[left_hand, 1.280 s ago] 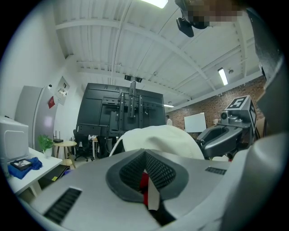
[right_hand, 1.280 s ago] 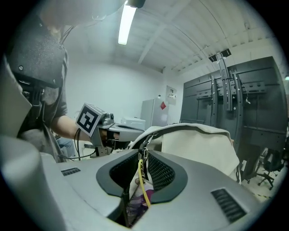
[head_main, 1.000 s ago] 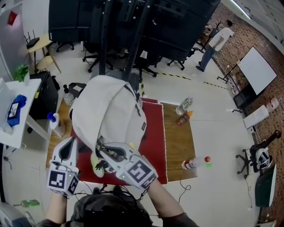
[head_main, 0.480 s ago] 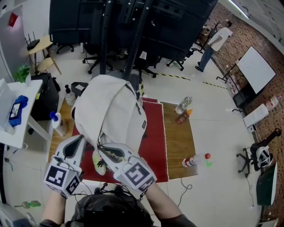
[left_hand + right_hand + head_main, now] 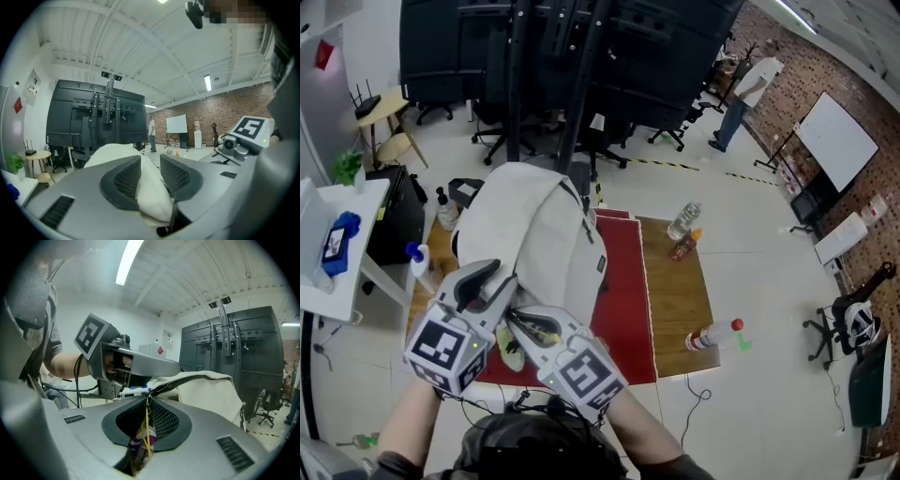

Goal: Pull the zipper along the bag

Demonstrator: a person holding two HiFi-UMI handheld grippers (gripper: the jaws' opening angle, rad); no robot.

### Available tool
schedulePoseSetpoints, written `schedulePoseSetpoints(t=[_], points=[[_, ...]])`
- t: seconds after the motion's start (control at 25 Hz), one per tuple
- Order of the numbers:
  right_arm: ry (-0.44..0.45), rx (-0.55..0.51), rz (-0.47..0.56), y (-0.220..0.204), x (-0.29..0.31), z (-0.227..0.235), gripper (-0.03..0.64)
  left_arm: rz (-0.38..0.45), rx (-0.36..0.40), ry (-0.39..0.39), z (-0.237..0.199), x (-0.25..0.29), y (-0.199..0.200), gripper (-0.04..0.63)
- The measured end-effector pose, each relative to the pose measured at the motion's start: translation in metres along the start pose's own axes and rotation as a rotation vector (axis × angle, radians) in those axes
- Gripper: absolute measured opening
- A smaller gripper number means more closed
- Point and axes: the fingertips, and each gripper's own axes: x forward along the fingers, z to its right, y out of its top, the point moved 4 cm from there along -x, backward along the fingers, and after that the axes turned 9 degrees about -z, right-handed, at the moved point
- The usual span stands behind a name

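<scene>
Left gripper (image 5: pixel 490 281) has come up and in toward the bag (image 5: pixel 530 225) compared with a second ago; its marker cube now sits higher in the head view. Right gripper (image 5: pixel 149 404) has barely shifted, and the bag stands where it did, on the red mat (image 5: pixel 623 300) on the table (image 5: pixel 675 309).

Left jaws have just been opening. A fold of white bag fabric (image 5: pixel 152 187) lies between the pads, but I read it as loose there, not pinched. So the brace on the bag is let go, or being re-set.

Right jaws are narrow, clamped on the zipper pull (image 5: pixel 146 427). Its yellow cord and a patterned tag hang down between the pads, with the slider right at the fingertips.

Progress: the slider sits at the near, low end of the bag, close to me. The zipper track (image 5: pixel 183 380) runs from it up and over the top of the bag. I can't tell from these views whether that stretch is zipped or open, so I can't say how much travel is done.

My read is that the pull is secured and the holding hand is free. Left to do: get a fresh pinch on the fabric, then run the slider along the track.
</scene>
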Motion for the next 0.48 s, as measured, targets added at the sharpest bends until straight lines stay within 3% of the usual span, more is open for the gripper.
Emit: schedulePoseSetpoints(t=[0.16, 0.32, 0.48], points=[[-0.022, -0.032, -0.008, 0.001, 0.000, -0.002, 0.049, -0.100, 0.035, 0.028, -0.007, 0.017, -0.004, 0.163], [-0.052, -0.104, -0.034, 0.001, 0.001, -0.006, 0.049, -0.145, 0.027, 0.020, -0.007, 0.026, 0.000, 0.166], [-0.076, -0.187, -0.062, 0.002, 0.006, -0.010, 0.049, -0.174, 0.075, 0.021, -0.004, 0.030, 0.006, 0.166]])
